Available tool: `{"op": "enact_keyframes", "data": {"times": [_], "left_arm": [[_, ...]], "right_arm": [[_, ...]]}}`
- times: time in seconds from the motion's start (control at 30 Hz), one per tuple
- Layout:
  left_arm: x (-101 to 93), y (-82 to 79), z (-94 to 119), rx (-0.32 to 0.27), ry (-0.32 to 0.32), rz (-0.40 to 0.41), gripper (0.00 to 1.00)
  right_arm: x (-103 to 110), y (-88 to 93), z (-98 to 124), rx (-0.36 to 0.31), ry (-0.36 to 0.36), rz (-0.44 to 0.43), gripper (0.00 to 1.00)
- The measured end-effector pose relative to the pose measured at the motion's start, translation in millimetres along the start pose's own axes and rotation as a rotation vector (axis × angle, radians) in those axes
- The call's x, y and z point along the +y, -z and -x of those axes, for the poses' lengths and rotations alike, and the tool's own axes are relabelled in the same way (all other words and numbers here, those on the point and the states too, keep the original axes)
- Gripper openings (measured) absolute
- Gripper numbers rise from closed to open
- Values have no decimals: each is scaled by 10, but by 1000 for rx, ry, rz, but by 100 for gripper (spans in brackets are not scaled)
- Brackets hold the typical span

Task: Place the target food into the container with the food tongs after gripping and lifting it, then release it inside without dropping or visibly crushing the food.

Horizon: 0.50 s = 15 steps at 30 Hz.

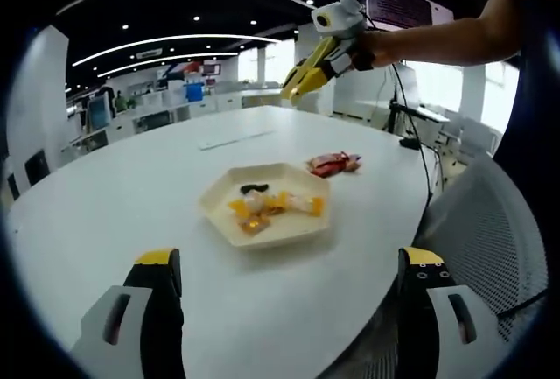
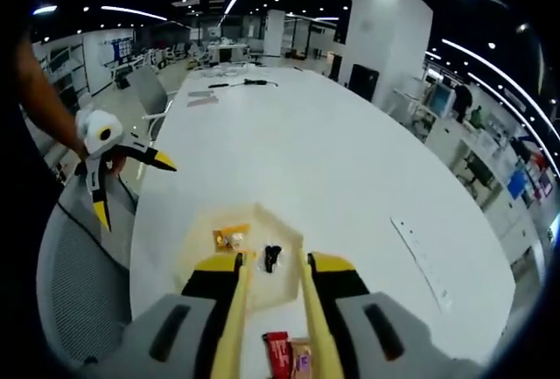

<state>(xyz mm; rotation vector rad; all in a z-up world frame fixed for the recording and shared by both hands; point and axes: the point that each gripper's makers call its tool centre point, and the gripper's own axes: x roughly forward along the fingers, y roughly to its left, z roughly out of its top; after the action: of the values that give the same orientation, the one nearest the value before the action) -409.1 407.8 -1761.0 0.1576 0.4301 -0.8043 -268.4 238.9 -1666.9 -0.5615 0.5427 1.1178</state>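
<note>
Left claw [image 1: 289, 287]: its jaws are standing wide apart with nothing between them, hovering over the near edge of the table [image 1: 131, 195].
Container [image 1: 267, 204]: a pale hexagonal tray is sitting on the table just ahead of the left claw, between its two jaws in the left gripper view.
Food in the container: yellow-wrapped pieces [image 1: 258, 208] and one small dark item [image 1: 254, 188] are lying inside it.
Red packet [image 1: 332, 164]: it is lying on the table just beyond the container, to the right of the left claw's line.
Right claw [image 2: 271, 287]: it is holding yellow food tongs [image 2: 232, 326] along its jaws, the arms apart and empty, above the container [image 2: 280, 265]; the red packet [image 2: 278, 353] is lying below it.
Mesh chair [image 1: 490, 230]: it is standing right of the left claw.
</note>
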Motion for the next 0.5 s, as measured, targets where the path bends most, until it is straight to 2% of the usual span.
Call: {"op": "enact_keyframes", "data": {"times": [0.13, 0.27, 0.33, 0.4, 0.47, 0.5], "left_arm": [[-21, -3, 5, 4, 16, 17, 100], [24, -69, 39, -26, 20, 73, 100], [37, -59, 39, -18, 18, 61, 100], [-11, -96, 35, -22, 45, 53, 100], [-8, -111, 26, -9, 53, -8, 100], [-2, -124, 16, -10, 48, -7, 100]], "right_arm": [[15, 74, 105, -8, 13, -11, 29], [31, 177, 230, -19, 34, -26, 29], [46, 237, 294, -22, 45, -31, 29], [49, 303, 350, -22, 58, -38, 29], [48, 375, 408, -23, 71, -48, 29], [44, 412, 424, -21, 75, -50, 29]]}}
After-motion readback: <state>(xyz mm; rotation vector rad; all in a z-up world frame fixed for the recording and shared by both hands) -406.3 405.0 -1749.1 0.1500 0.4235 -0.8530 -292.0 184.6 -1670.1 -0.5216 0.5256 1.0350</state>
